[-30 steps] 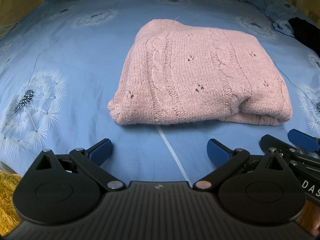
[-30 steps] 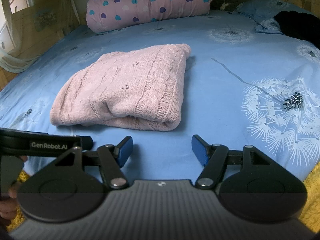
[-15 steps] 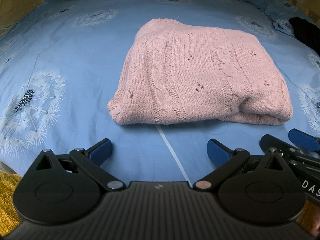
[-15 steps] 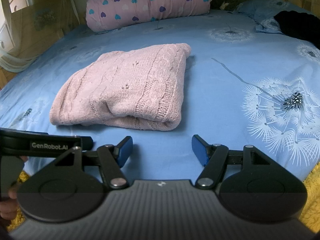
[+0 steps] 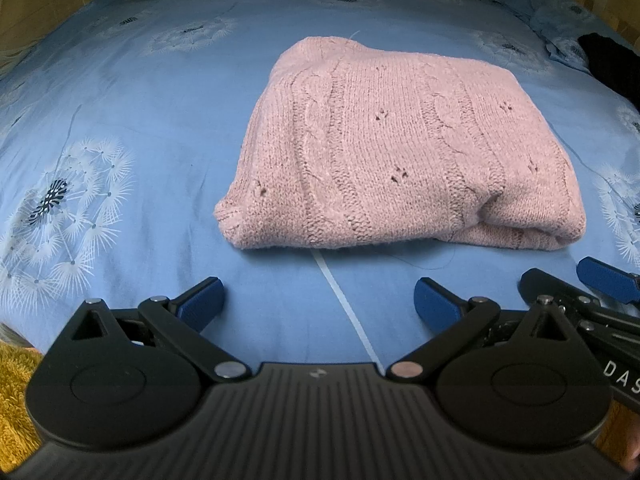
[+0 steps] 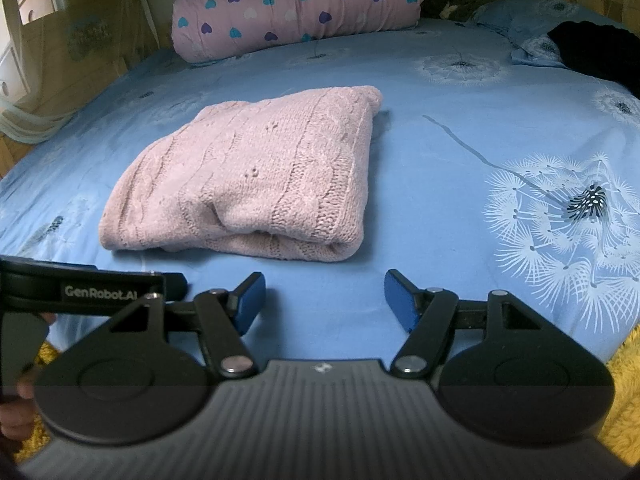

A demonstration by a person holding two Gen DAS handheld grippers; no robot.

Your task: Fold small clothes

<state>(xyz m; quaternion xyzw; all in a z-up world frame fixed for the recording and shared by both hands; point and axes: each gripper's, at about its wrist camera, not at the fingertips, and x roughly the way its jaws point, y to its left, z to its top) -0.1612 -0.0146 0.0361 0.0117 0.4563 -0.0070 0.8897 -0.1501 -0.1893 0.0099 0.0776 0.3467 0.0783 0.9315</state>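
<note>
A pink cable-knit sweater (image 5: 400,152) lies folded into a thick rectangle on the blue dandelion-print bedsheet (image 5: 160,128). In the right wrist view the same sweater (image 6: 256,176) sits ahead and to the left, its folded edge facing me. My left gripper (image 5: 318,300) hovers just short of the sweater's near edge, open, with only sheet between its blue pads. My right gripper (image 6: 324,298) is also open over bare sheet, apart from the sweater. The right gripper's blue fingers (image 5: 604,280) show at the lower right of the left wrist view.
A pink bolster with heart print (image 6: 296,4) lies across the head of the bed. A black garment (image 6: 596,48) and a blue pillow (image 6: 520,20) sit at the far right. Yellow fluffy fabric (image 6: 628,380) edges the bed near me. A wooden wall (image 6: 80,40) stands at the left.
</note>
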